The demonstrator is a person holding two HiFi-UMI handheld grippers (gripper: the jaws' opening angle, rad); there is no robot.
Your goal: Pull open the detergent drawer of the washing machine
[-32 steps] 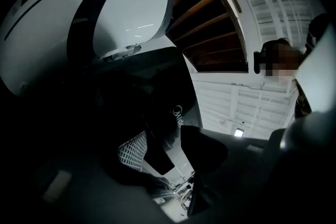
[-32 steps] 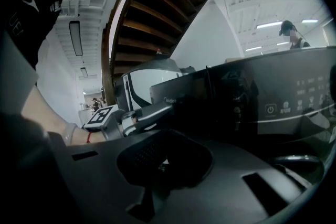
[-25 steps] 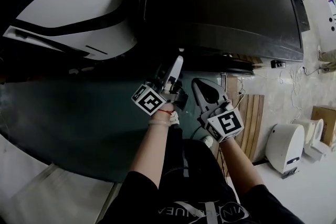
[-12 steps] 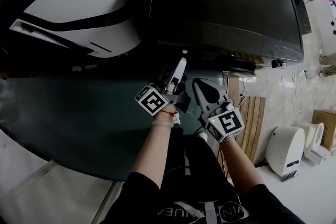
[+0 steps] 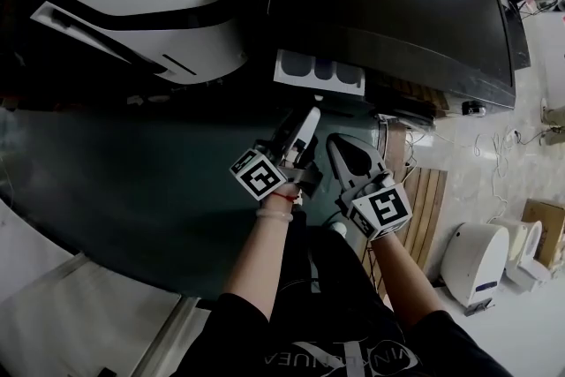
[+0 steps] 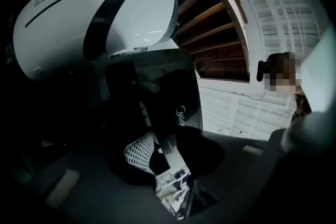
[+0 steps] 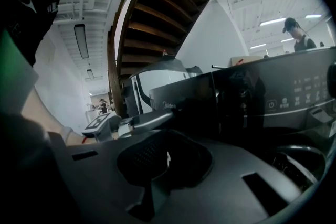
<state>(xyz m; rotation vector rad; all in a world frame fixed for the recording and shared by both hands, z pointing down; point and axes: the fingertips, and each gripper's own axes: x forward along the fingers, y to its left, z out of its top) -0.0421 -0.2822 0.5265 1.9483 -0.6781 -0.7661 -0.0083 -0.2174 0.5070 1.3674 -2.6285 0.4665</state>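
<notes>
The left gripper (image 5: pixel 308 119) points up and away from the person. Its jaws have just been closing and are now clamped on the dark front edge of the detergent drawer (image 5: pixel 318 73). In the left gripper view a mesh-patterned pad (image 6: pixel 139 150) lies on one side of that edge and the dark opposite jaw on the other. The drawer stands pulled out of the washing machine (image 5: pixel 388 4), and its pale compartments show in the head view just beyond the gripper's tip. This gripper's marker cube (image 5: pixel 258 175) sits just above the person's left wrist. Just beside it on the right, the right gripper (image 5: pixel 338 146) has its jaws pressed together on nothing, with only a sliver of light between the pads in the right gripper view. It is near the machine's front but holds no part of it, and its camera looks across at the dark control panel (image 7: pixel 294 94) with faint symbols. To the left of the washing machine stands a white rounded appliance (image 5: pixel 150 4) with black bands. Both arms reach out over a dark floor (image 5: pixel 115 181). Wooden slats (image 5: pixel 425 199) lie to the right of the arms, and a small white unit (image 5: pixel 472 252) stands well apart beyond them. A wooden staircase (image 6: pixel 215 34) rises behind the machines in the left gripper view.
</notes>
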